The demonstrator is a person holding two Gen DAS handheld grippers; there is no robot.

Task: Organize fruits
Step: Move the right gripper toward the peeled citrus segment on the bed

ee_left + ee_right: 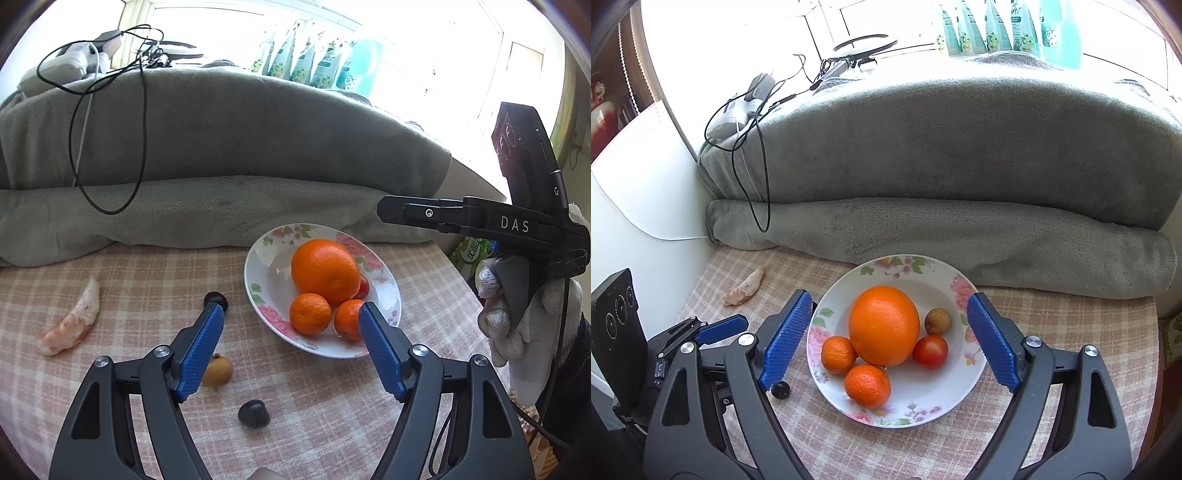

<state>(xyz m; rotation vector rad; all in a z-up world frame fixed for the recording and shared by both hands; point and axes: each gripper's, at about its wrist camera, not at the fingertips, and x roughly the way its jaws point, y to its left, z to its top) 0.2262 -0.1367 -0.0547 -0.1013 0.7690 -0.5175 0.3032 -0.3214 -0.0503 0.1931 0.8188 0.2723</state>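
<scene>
Here both claws, left claw and right claw, tilted downward over plate, spread wide (nothing gripped).

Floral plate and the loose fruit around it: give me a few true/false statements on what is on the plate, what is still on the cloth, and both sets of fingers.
1. The floral plate holds one large orange and two small mandarins. True.
2. A small red tomato lies on the checked cloth, off the plate. False: it sits on the plate beside the large orange.
3. Two dark round fruits and a tan longan lie on the cloth, off the plate. True.
4. The right gripper is shut on a mandarin. False: its fingers stand open with nothing between them.
5. The left gripper is open and empty. True.
</scene>
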